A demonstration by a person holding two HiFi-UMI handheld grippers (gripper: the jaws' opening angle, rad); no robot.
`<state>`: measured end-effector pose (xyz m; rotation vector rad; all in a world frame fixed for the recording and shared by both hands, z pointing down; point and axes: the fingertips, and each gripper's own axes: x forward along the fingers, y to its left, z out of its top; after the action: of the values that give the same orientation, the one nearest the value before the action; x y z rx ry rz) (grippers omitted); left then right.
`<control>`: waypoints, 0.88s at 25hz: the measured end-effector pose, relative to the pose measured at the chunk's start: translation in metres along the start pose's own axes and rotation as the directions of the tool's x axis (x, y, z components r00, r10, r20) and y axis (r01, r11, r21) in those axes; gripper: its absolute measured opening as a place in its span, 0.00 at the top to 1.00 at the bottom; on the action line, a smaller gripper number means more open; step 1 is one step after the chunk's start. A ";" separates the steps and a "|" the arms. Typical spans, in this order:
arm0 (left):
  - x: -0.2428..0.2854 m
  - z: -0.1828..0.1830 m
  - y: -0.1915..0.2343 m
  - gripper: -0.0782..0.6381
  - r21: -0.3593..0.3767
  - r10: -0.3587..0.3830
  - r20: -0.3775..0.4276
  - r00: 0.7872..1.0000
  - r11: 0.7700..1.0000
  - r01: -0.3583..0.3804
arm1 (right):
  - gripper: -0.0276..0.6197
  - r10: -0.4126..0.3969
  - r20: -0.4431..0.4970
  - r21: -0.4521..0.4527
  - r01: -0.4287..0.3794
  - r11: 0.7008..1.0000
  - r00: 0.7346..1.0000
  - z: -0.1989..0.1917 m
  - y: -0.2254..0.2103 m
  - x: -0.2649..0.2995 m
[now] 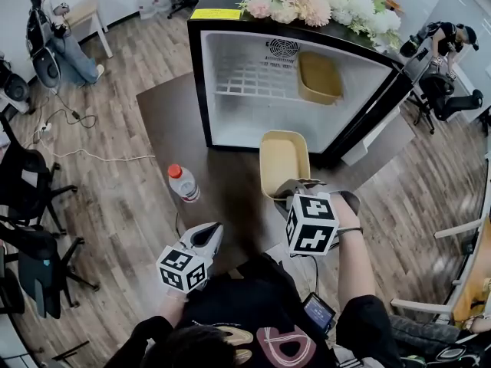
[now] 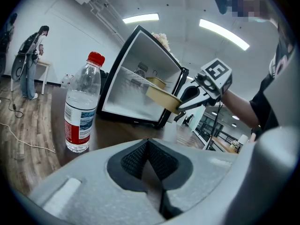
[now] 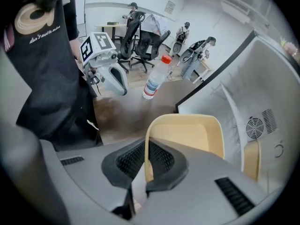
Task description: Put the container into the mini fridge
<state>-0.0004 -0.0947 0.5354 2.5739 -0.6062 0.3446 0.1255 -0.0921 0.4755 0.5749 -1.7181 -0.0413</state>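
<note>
The right hand-held gripper point(image 3: 145, 165) is pinching the near short rim of the tan container point(image 1: 282, 159). The container is up in the air, off the dark surface point(image 1: 165, 129), just in front of the open mouth of the mini fridge point(image 1: 253, 125).

Its long side points away from the hand-held gripper and straight at the fridge, so I think the next move is a push forward and in. There looks to be bare room inside on the left, beside another tan container point(image 1: 318, 77) that sits at the right.

The left hand-held gripper point(image 1: 213, 232) is pressed together and holds nothing. It hangs by the near edge of the surface, well apart from the fridge, so the right one is much nearer. A water bottle point(image 1: 184, 182) stands near the left one.
</note>
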 end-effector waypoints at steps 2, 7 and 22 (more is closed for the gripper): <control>-0.001 0.002 0.001 0.88 0.001 0.003 0.003 1.000 1.000 -0.003 | 0.93 -0.022 0.003 -0.013 0.022 1.000 1.000 0.005 -0.012 -0.008; -0.003 0.005 0.004 0.88 0.001 0.016 0.011 1.000 1.000 -0.016 | 0.93 -0.064 0.013 -0.042 0.064 0.997 0.998 0.016 -0.040 -0.027; -0.008 0.016 0.022 0.88 -0.006 0.075 0.024 0.997 0.997 -0.075 | 0.93 -0.141 0.076 -0.118 0.149 0.982 0.987 0.049 -0.109 -0.058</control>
<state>-0.0160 -0.1172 0.5274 2.5584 -0.7130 0.3366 0.1247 -0.1783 0.3739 0.6119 -1.7226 -0.2718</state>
